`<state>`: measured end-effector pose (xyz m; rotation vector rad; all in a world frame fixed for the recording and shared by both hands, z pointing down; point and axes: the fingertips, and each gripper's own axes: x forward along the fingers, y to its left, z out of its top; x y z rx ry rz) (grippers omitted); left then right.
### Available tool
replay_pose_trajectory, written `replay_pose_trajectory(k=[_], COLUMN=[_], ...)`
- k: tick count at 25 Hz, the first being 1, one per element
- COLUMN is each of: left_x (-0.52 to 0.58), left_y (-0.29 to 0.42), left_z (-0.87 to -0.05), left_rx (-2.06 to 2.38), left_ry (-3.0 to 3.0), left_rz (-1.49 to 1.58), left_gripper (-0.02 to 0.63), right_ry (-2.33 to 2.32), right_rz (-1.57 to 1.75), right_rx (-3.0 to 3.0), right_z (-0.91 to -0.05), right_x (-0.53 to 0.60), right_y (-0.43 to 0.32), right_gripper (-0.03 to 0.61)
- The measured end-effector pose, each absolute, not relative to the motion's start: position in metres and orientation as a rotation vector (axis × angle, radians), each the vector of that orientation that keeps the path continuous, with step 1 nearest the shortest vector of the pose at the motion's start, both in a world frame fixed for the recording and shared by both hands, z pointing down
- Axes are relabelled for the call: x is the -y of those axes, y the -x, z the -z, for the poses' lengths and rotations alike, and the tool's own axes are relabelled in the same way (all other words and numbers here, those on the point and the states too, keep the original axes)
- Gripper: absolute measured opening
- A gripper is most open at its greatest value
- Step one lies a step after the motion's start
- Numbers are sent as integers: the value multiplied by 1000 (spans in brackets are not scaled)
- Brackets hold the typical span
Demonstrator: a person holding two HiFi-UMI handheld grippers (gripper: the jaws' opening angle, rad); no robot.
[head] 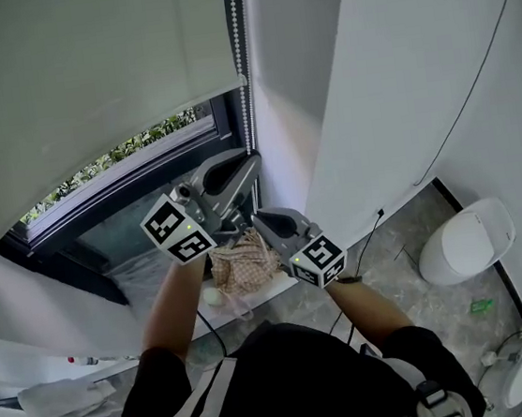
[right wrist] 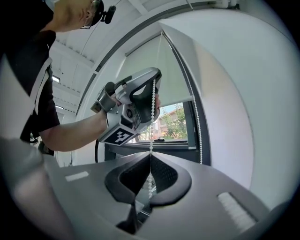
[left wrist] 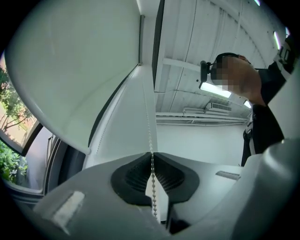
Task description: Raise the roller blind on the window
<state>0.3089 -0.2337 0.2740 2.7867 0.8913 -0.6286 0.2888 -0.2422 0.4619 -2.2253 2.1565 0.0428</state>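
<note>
The person's shoulders [head: 291,378] and harness straps fill the 6 o'clock edge of the head view, with both forearms reaching up toward the window [head: 126,186]. The left gripper [head: 248,162] is the higher one and the right gripper [head: 258,220] sits just under it. Both are at the bead chain [head: 241,64], which hangs at 12 o'clock along the right edge of the roller blind [head: 85,83].

The head view does not show the jaws. The left gripper view shows the left gripper [left wrist: 152,154] closed on the bead chain [left wrist: 149,122], which runs up from between its pads. It alone shows ceiling lights [left wrist: 214,89] at 2 o'clock. The right gripper view shows the right gripper [right wrist: 150,153] also clamped on the chain, with the left gripper [right wrist: 152,89] above it on the same strand. A second strand [right wrist: 198,131] hangs free at 3 o'clock.

The blind covers the upper part of the window. Glass and trees [head: 131,148] show below its bottom rail. A patterned cloth [head: 244,261] lies on the sill [head: 157,282] beneath the grippers.

A white wall [head: 385,65] stands close beside the chain at 1 o'clock, with a thin cable [head: 472,82] running down it. The grey floor [head: 404,223] lies at 4 o'clock, with a white fixture [head: 463,239] standing on it.
</note>
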Motion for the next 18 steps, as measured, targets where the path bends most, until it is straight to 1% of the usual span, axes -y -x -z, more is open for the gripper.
replay_pose_trajectory(k=[7, 9, 13, 15, 16, 18], left_x=[242, 241, 246, 251, 251, 248], left_y=[-309, -316, -327, -325, -323, -320], left_z=[-285, -307, -364, -375, -376, -374], left_rx=[-848, -824, -733, -702, -699, -704], left_ry=[-2694, -2710, -2748, -2731, -2737, -2763], left_rz=[654, 601, 476, 466, 462, 453], left_gripper=[14, 14, 15, 15, 15, 15], right_ry=[2268, 2298, 2342, 2327, 2317, 2298], right_rz=[10, 70, 311, 340, 313, 191], right_rx=[-2171, -2200, -2234, -2218, -2202, -2148], right_z=[-473, -495, -551, -555, -547, -513], right_x=[238, 239, 233, 226, 222, 214], right_y=[-290, -291, -293, -294, -297, -305], right_gripper=[8, 8, 9, 14, 26, 72])
